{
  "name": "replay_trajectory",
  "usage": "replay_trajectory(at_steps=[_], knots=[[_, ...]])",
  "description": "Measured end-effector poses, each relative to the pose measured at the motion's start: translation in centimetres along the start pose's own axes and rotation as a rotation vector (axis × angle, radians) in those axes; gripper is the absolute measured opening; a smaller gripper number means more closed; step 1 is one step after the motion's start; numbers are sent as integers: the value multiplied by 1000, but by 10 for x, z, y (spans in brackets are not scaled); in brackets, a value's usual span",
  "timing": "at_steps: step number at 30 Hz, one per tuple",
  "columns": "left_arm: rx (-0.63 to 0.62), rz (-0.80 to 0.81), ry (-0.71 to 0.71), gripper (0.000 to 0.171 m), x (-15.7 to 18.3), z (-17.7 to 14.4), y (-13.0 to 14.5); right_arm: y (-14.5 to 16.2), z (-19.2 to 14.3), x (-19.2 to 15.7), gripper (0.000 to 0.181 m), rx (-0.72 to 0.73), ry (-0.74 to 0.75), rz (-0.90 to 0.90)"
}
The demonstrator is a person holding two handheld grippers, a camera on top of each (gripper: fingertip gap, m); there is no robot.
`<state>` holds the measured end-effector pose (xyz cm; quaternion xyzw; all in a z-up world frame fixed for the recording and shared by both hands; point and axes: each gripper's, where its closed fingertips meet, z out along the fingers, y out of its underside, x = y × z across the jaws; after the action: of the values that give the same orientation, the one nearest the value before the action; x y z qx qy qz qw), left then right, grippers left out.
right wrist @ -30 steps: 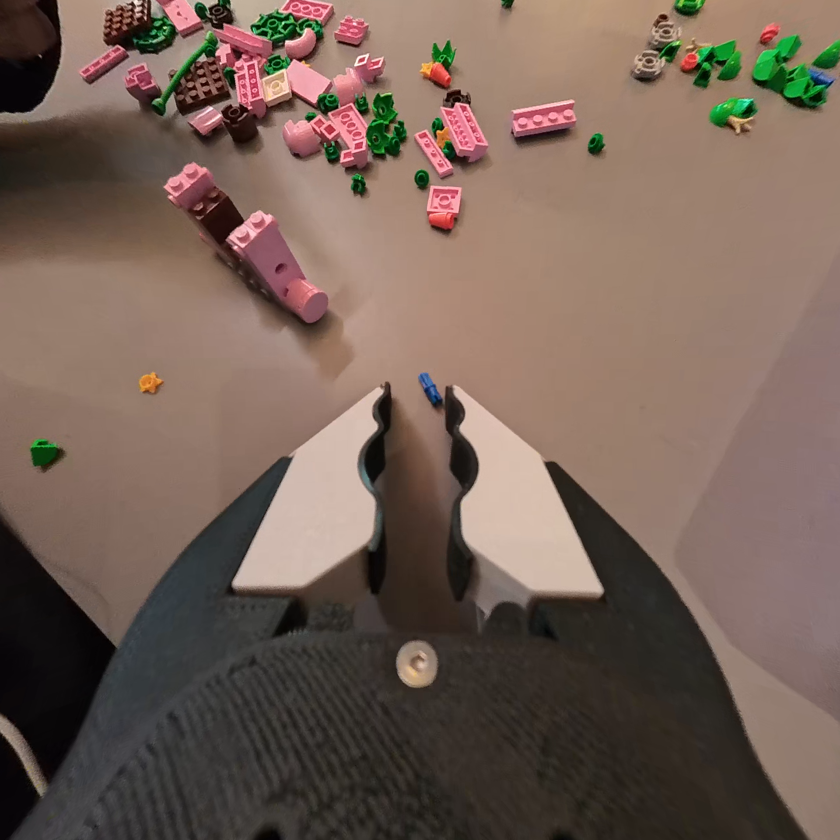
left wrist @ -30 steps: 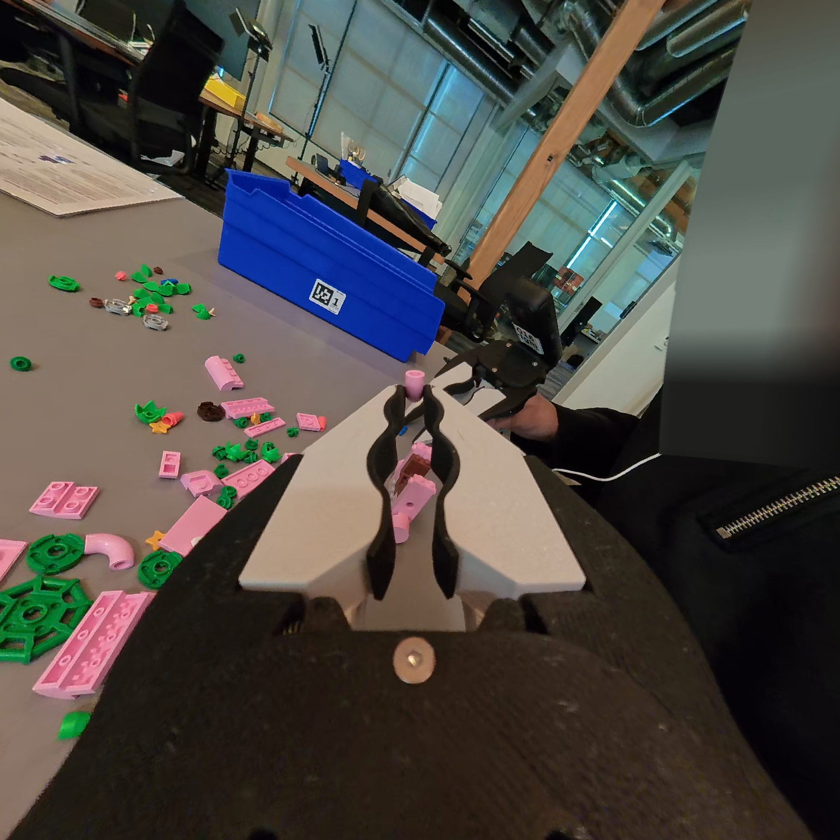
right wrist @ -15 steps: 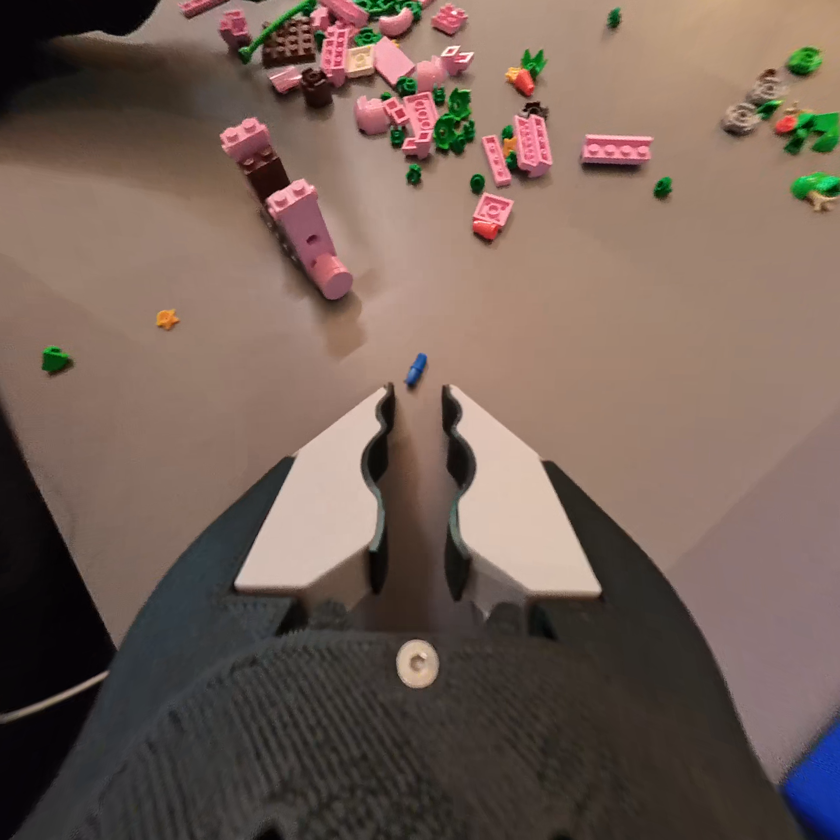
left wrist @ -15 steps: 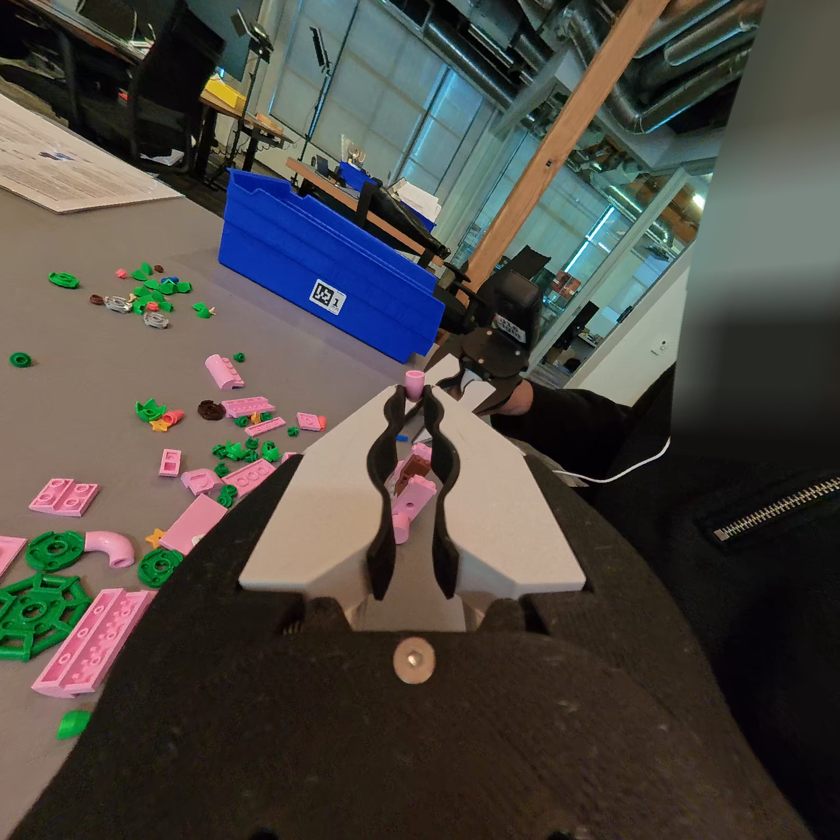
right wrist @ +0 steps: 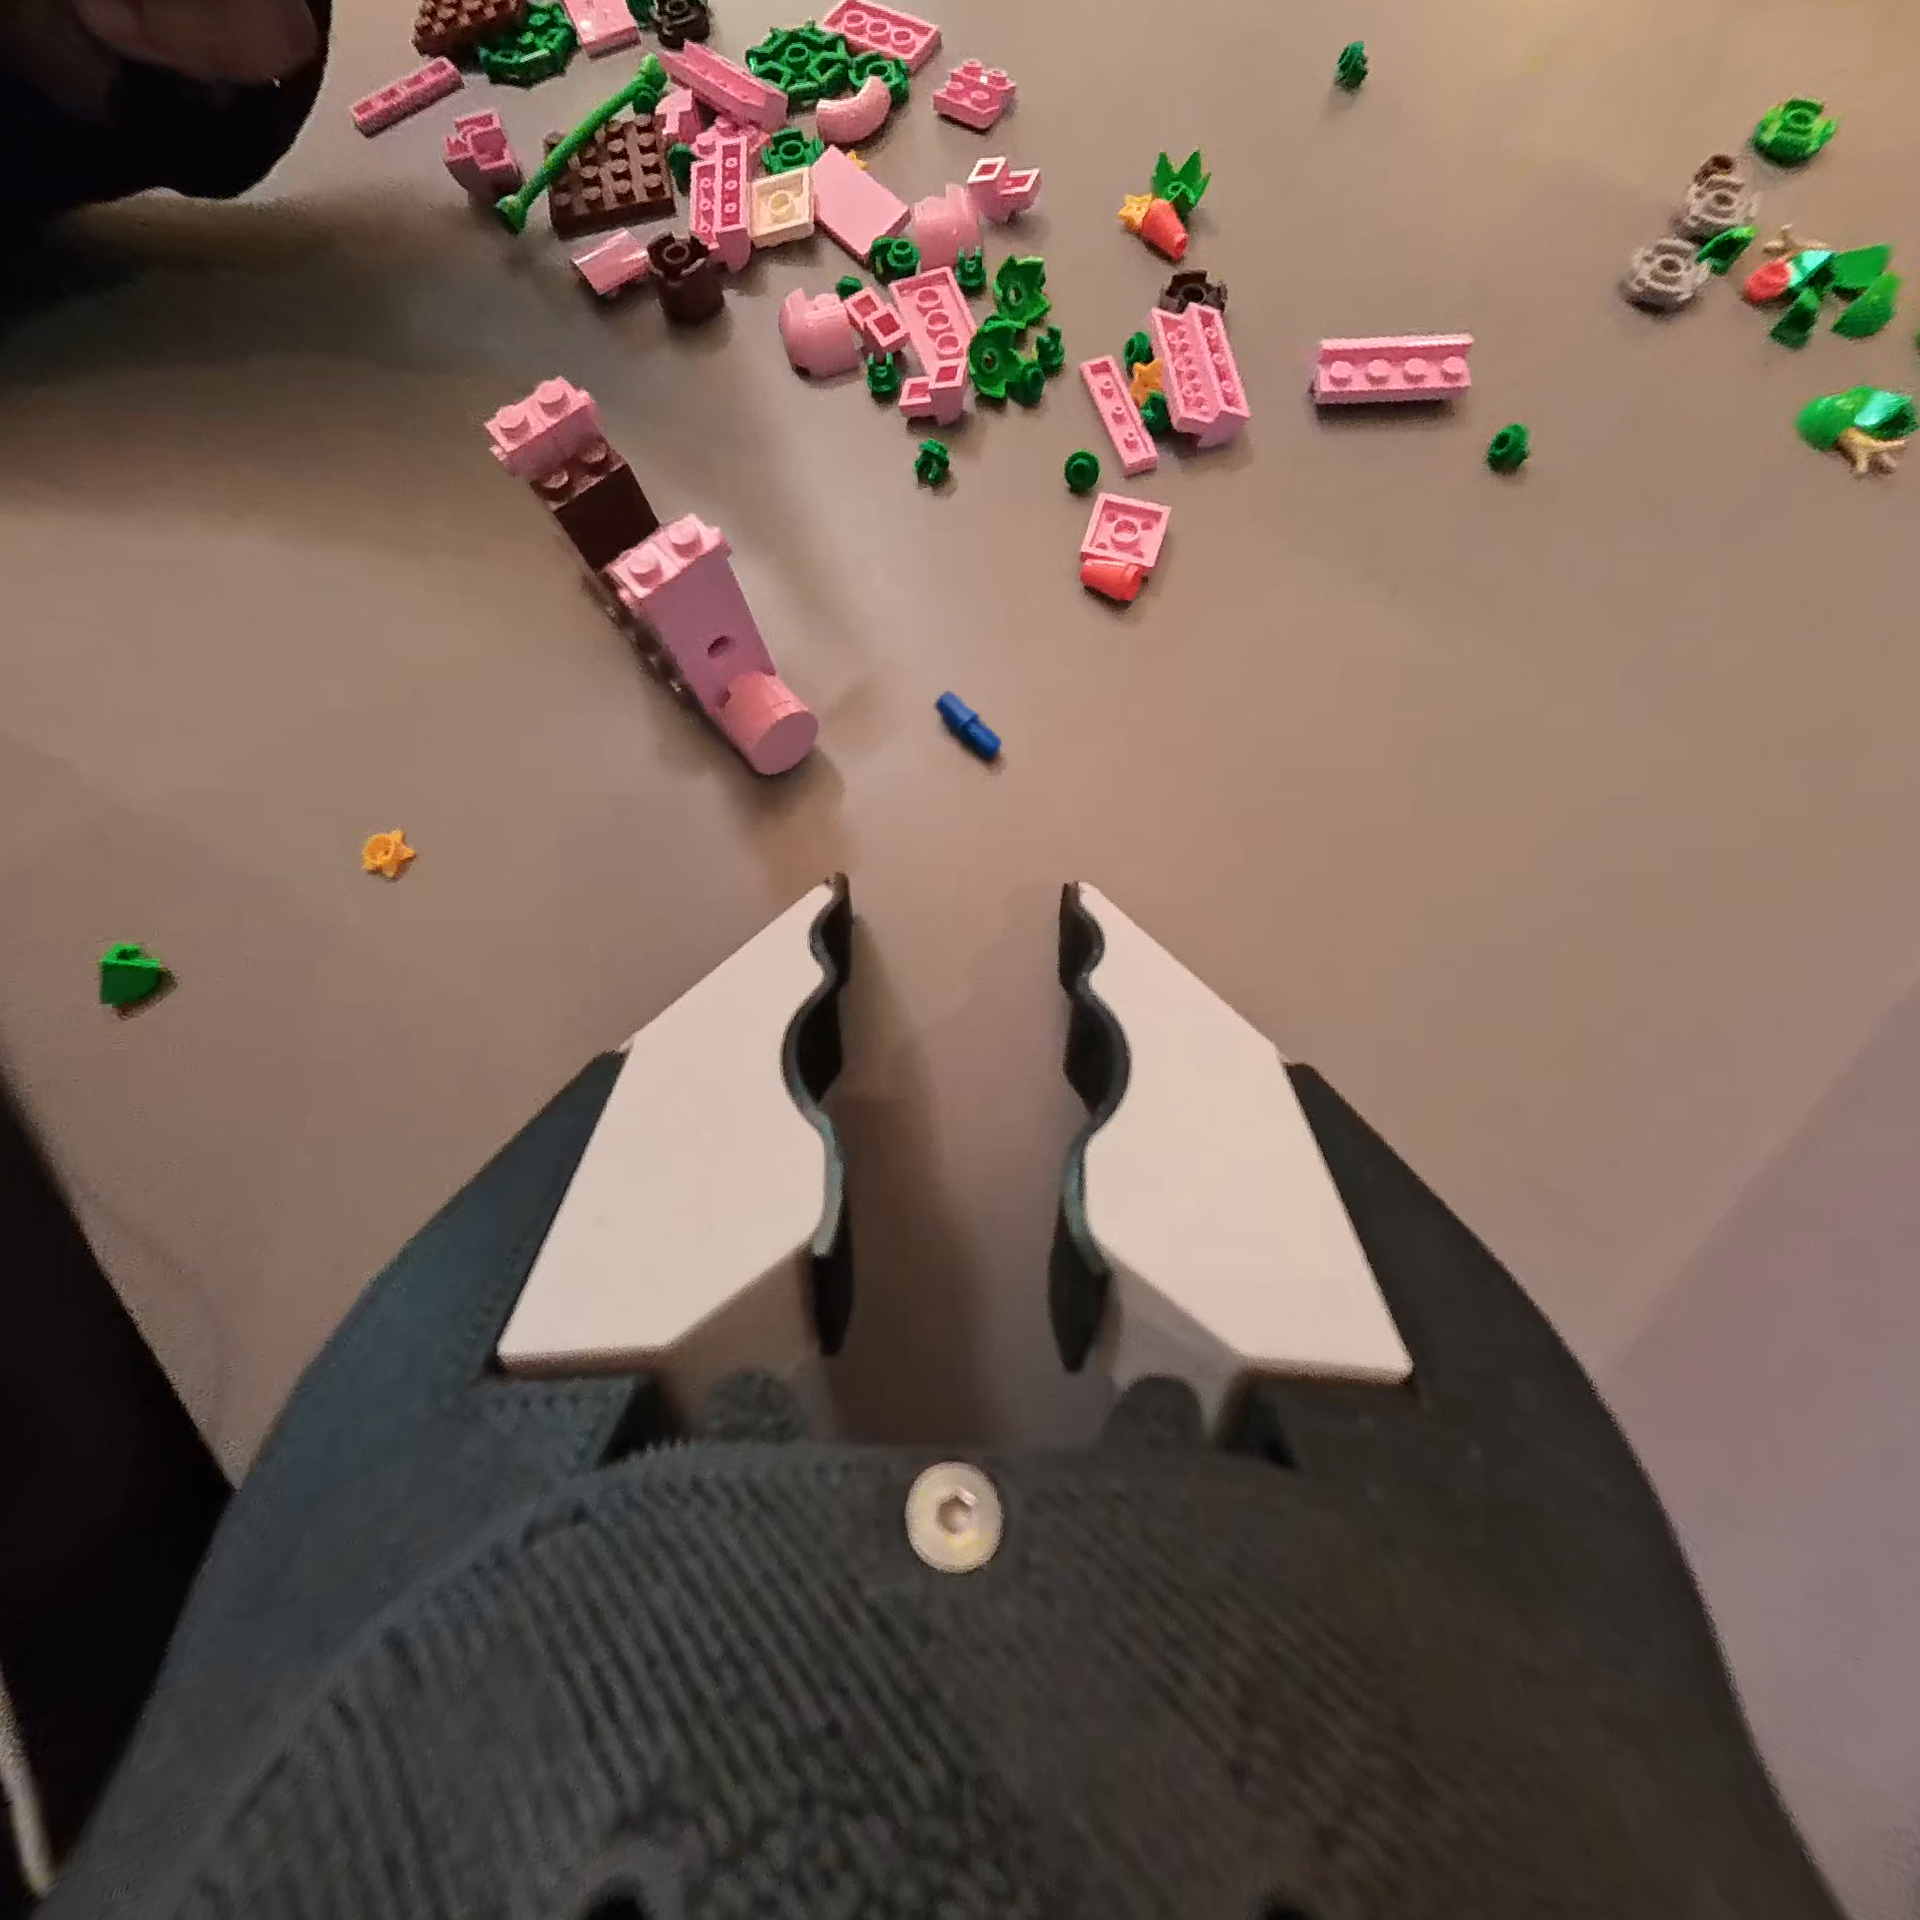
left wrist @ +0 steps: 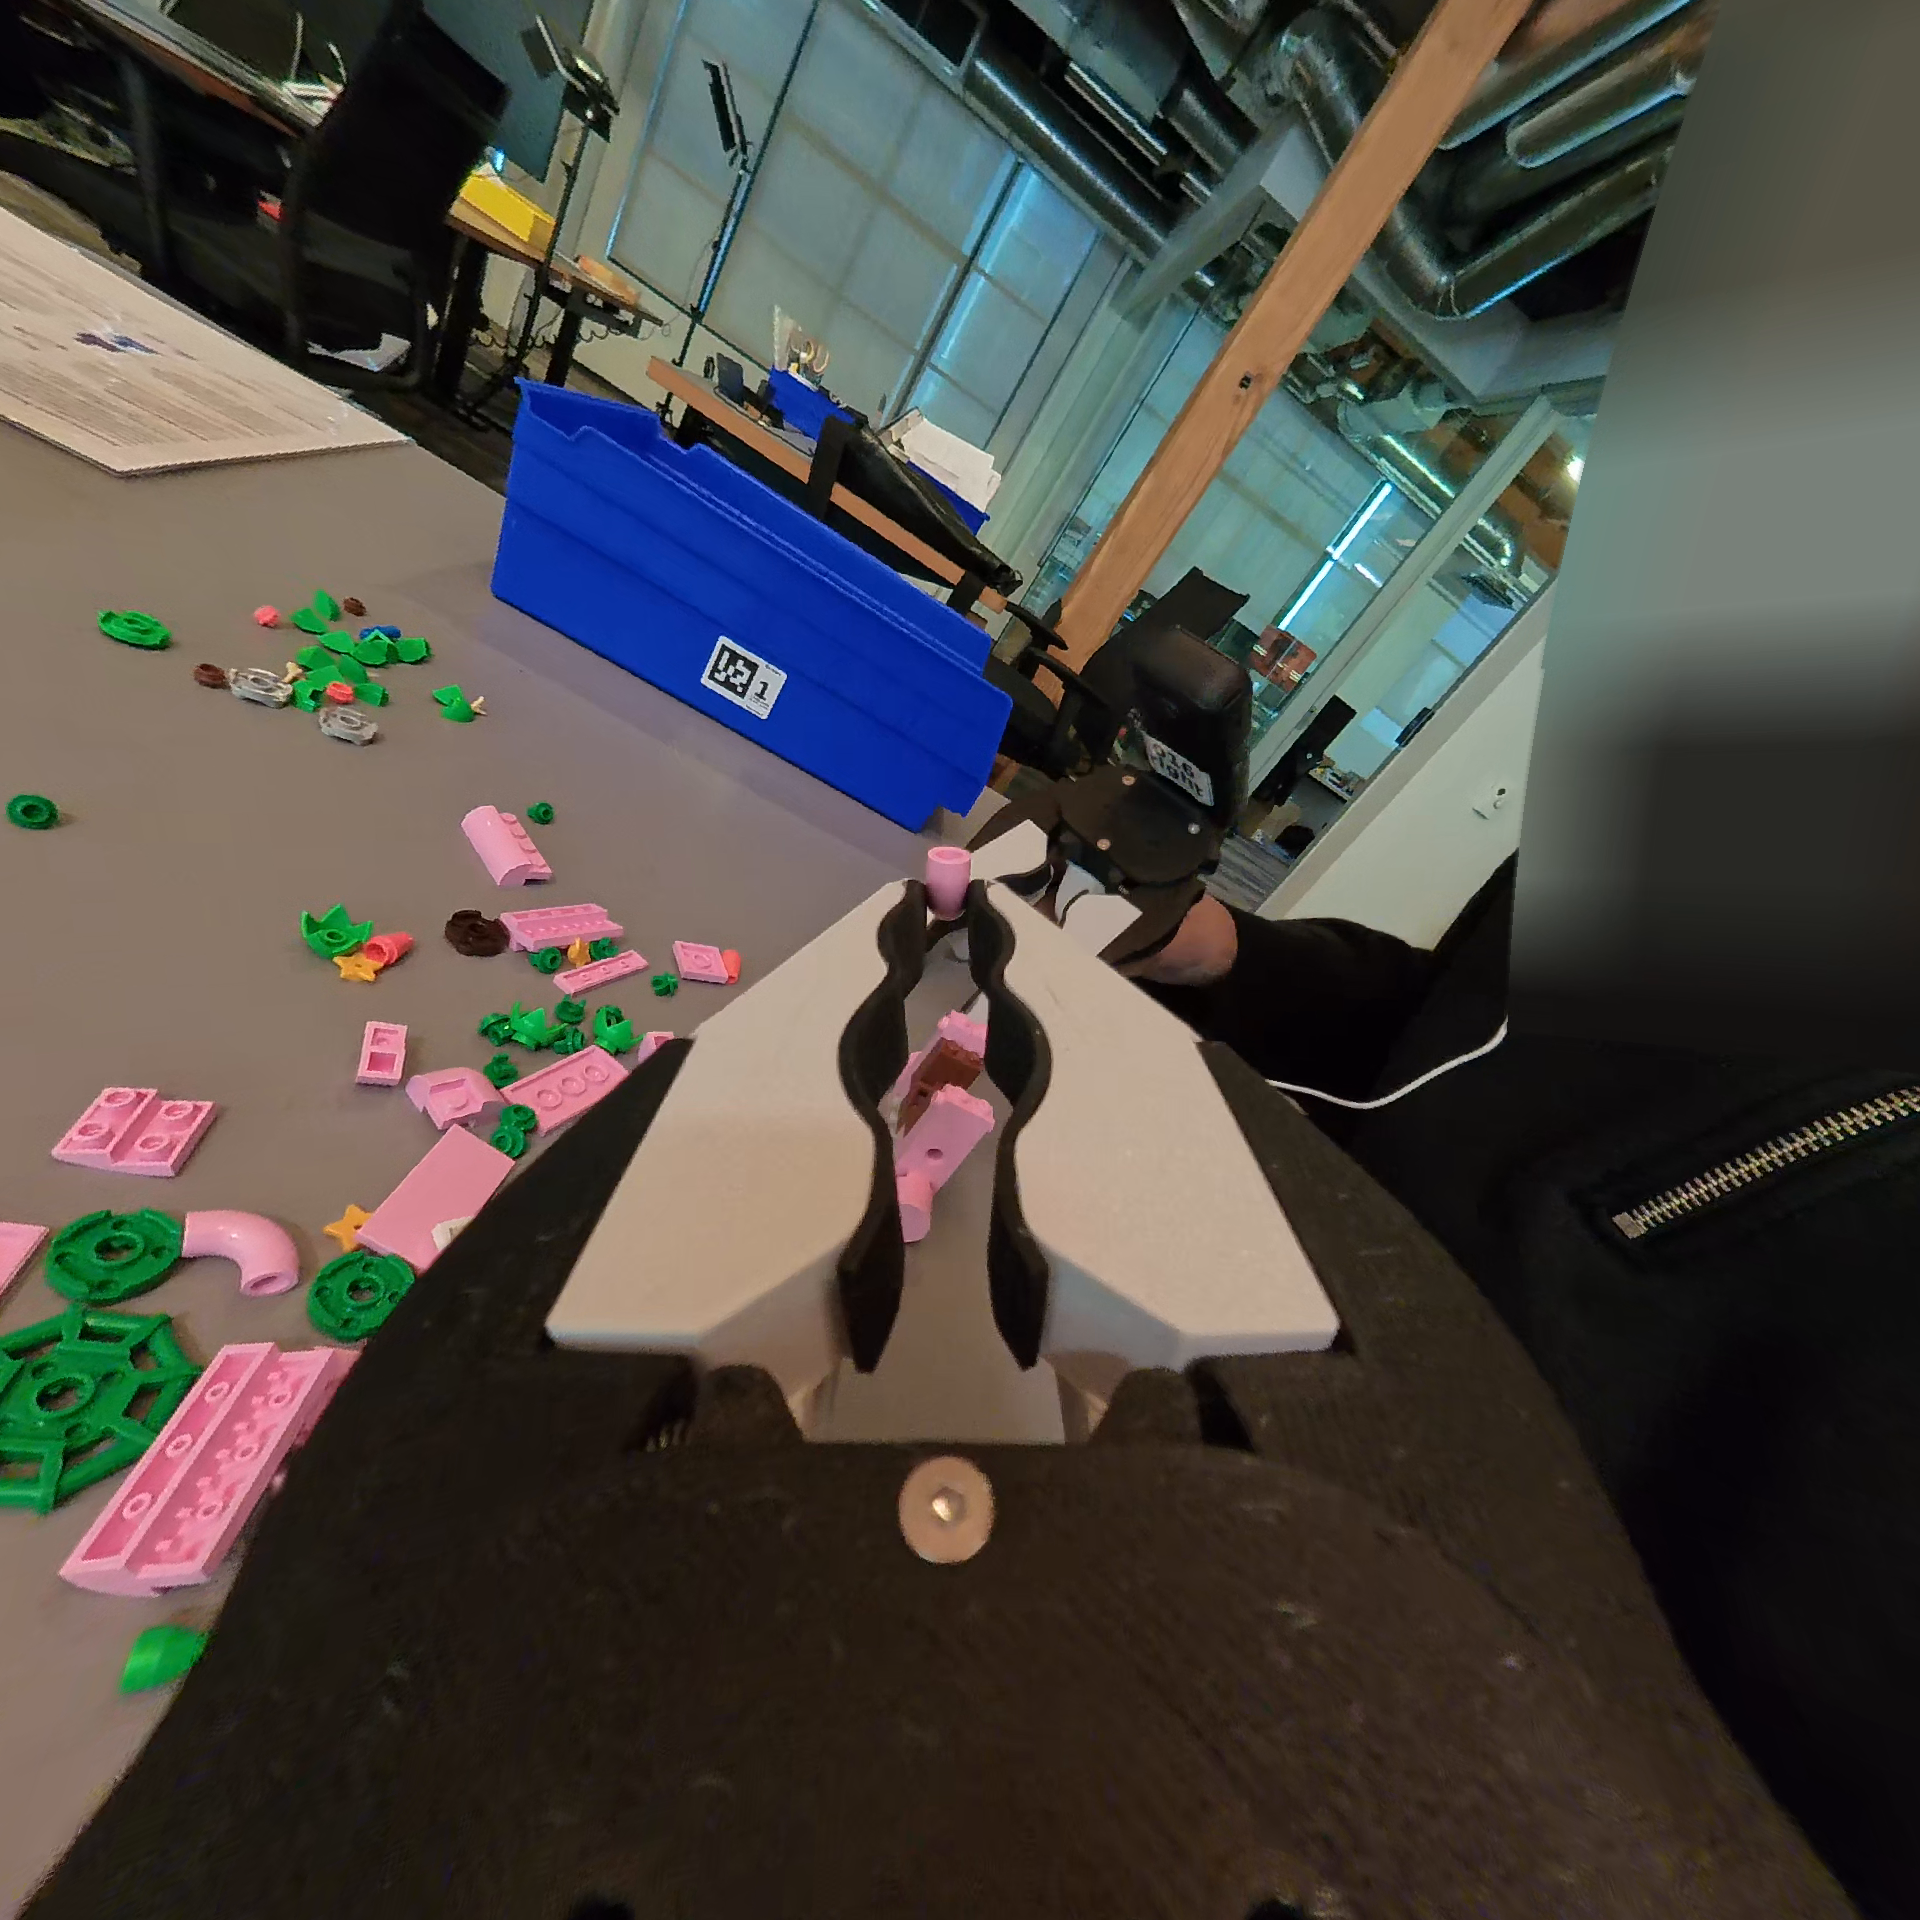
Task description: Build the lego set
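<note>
My left gripper [left wrist: 943, 896] is shut on a small pink round piece [left wrist: 947, 871] at its tips, held above the table. Between its fingers I see the pink and brown assembly [left wrist: 938, 1117] lying on the table below. My right gripper [right wrist: 956, 899] is open and empty, low over the grey table. A small blue pin [right wrist: 966, 722] lies a short way ahead of its tips. The pink and brown assembly [right wrist: 665, 582] lies on its side to the left of the pin. The right gripper also shows in the left wrist view [left wrist: 1138, 831], beyond the left tips.
Several loose pink, green and brown bricks [right wrist: 883, 260] are scattered across the far table. An orange star [right wrist: 387, 854] and a green piece [right wrist: 130, 975] lie at the left. A blue bin [left wrist: 727, 613] and a paper sheet [left wrist: 125, 364] sit at the back. Spacing between my two grippers at the tips: around 20 centimeters.
My right gripper has opened wider and drawn back, so the blue pin now lies farther ahead of its tips. My left gripper has kept still with the pink round piece.
</note>
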<state>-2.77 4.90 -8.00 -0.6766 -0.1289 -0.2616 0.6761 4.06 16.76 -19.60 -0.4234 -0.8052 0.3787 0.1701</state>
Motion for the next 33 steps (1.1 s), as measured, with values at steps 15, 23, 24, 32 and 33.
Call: replay_trajectory(at_steps=[15, 23, 24, 32, 33], knots=[[11, 6, 4, 4, 3, -1, -3, -27, 29, 13, 47, 4, -24, -35], [8, -1, 15, 4, 4, 0, -2, -25, 27, 0, 35, -2, -98, -22], [9, -1, 15, 4, 4, 0, -2, -25, 26, -3, 33, 2, -110, -20], [9, -6, 19, 4, 5, 0, -2, -41, 20, 11, 29, 99, -94, -40], [10, -7, 20, 4, 5, 0, -2, -41, 21, 14, 29, 96, -92, -66]])
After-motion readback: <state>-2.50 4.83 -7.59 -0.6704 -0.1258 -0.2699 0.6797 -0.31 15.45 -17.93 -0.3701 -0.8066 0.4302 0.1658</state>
